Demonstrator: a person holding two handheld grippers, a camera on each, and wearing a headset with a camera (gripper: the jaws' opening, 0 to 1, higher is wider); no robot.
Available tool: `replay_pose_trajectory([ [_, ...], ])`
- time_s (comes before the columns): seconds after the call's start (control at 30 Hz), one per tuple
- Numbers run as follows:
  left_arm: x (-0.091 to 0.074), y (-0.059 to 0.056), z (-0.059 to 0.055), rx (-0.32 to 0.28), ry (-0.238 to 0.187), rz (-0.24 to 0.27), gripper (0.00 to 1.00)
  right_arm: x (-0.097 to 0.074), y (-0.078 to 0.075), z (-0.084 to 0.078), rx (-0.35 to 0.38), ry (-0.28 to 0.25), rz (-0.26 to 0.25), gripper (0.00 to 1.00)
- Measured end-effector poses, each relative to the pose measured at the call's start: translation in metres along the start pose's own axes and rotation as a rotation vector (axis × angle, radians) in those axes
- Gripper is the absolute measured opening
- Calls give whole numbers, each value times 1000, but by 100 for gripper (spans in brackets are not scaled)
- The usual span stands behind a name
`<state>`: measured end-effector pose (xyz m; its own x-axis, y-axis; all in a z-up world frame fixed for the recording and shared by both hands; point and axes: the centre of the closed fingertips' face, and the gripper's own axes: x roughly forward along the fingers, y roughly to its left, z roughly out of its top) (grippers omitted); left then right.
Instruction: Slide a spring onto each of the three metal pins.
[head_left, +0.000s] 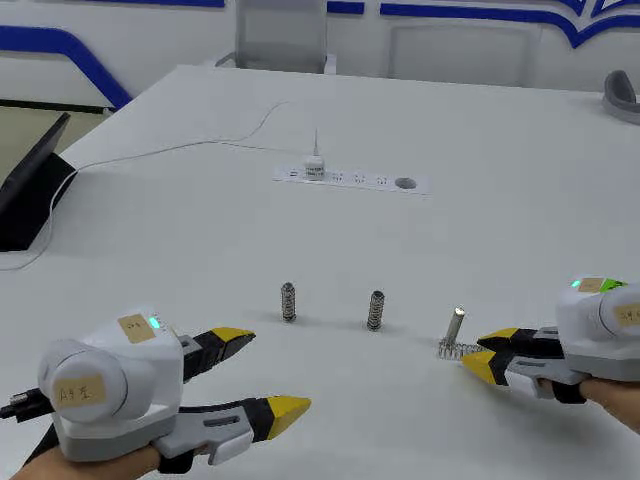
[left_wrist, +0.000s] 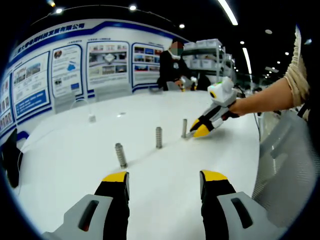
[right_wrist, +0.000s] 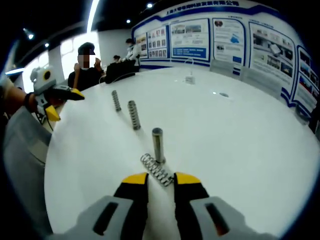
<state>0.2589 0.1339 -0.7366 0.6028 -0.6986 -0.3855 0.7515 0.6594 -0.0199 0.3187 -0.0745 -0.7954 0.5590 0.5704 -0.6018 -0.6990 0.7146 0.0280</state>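
**Third pin: loose spring at the jaw tips, not yet picked up**

Pins: three stand upright in a row on the white table (head_left: 200, 250). The left pin (head_left: 288, 301) and the middle pin (head_left: 376, 310) each carry a spring along the shaft. The right pin (head_left: 456, 325) is bare metal. So two of three look done, and the step in hand is the third.

Loose spring (right_wrist: 156, 169): it lies on its side on the table, with its far end against the foot of the right pin. Its near end points into the mouth of the right gripper (right_wrist: 161, 179).

Right gripper: low over the table, aimed at the bare pin. The jaws stand narrowly apart, and the gap looks a little wider than the spring, so I read it as not clamped. The spring's near end sits right at the tips.

Left gripper (head_left: 268, 370): held back near the table's front edge, well apart from the pins. Jaws wide apart, holding nothing.

Next move (judgement): close the right jaws on the near end of the spring and lift it clear. Turn it upright so the bore lines up over the pin top, then lower it. A grip near one end should leave the other end free to take the pin. The spring may roll or spring away if it is pinched off-centre.
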Motion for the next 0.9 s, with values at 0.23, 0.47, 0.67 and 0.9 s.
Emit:
replay_pose_trajectory([
  [0.23,0,-1,0,-1,1,-5,57,-3,7,-5,-9,16,10,20],
  [0.47,0,-2,0,-1,1,-6,57,-3,14,-8,-31,28,23,18],
  [0.67,-1,-1,0,-1,1,-3,57,-3,16,-8,-42,34,25,15],
  [0.9,-1,-1,0,-1,-1,-4,57,-1,18,-7,-63,41,27,12],
])
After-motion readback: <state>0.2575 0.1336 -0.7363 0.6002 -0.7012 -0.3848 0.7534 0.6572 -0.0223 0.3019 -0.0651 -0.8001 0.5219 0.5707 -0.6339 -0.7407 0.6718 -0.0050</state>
